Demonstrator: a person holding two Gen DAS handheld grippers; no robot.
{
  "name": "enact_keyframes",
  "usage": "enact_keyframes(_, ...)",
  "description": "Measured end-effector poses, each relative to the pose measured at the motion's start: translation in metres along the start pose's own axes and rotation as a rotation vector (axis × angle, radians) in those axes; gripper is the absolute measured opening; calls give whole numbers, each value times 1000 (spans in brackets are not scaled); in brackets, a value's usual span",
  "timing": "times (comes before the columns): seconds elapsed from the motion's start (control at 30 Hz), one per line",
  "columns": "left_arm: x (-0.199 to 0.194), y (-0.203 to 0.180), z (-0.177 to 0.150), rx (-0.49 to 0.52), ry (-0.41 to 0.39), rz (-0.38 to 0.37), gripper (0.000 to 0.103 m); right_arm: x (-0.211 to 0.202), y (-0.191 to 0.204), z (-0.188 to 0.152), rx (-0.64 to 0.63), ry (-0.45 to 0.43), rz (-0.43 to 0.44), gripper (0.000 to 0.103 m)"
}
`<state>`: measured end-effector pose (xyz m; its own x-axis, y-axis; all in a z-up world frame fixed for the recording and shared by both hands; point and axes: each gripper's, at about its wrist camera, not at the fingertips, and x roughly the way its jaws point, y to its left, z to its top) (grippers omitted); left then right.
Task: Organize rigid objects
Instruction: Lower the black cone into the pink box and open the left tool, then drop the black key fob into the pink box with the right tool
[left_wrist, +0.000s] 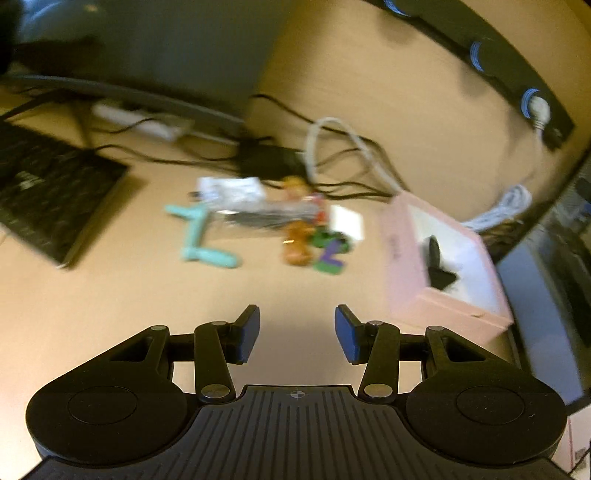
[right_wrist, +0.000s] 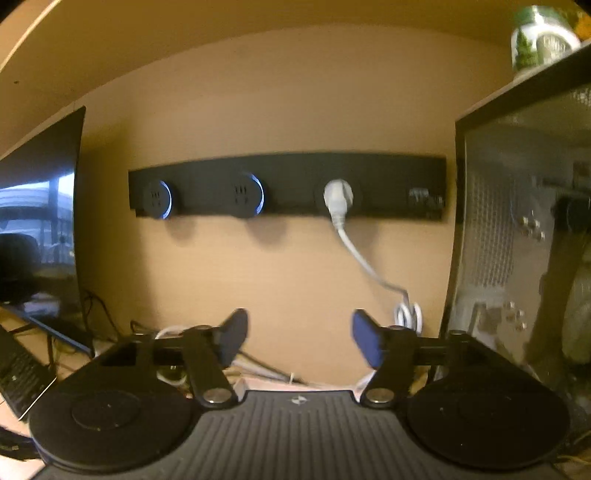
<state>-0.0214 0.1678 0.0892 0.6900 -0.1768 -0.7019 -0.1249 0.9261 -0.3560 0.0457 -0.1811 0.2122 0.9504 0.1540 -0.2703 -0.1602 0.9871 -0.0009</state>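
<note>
In the blurred left wrist view my left gripper (left_wrist: 297, 332) stands open above the wooden desk (left_wrist: 110, 314), nothing between its blue pads. Ahead of it lie a teal tool (left_wrist: 199, 236), a clear plastic bag (left_wrist: 258, 210), a brown figure (left_wrist: 295, 243) and a green and purple toy (left_wrist: 328, 254). To the right sits an open pink box (left_wrist: 443, 295) with a black object (left_wrist: 437, 262) inside. In the right wrist view my right gripper (right_wrist: 299, 339) is open and empty, pointing at the back wall below a black socket strip (right_wrist: 288, 184).
A keyboard (left_wrist: 48, 199) lies at the left under a monitor (left_wrist: 147, 51). Black and white cables (left_wrist: 332, 155) run behind the toys. A white plug (right_wrist: 338, 199) hangs from the strip. A computer case (right_wrist: 517, 240) stands at the right, a can (right_wrist: 539, 37) on top.
</note>
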Motion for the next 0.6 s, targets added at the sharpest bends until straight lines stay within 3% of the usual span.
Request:
enact_keyframes(0.1,-1,10,-2,-14,1,29,49,2,8,-13,-15,44,9,78)
enact_keyframes(0.2,4,6,-3,28,11,30,49,-4,16,-35,-37,71,-32,79)
enact_keyframes(0.3,13,-9,-6,113,24,24,49,-18,20,-57,-10,38,-90,79)
enact_keyframes(0.43,27,-25,-6,190,42,1,49,-19,15,-73,50,230,-37,79)
enact_keyframes(0.6,55,-48,9,247,32,-56,49,-29,12,-105,101,335,-108,79)
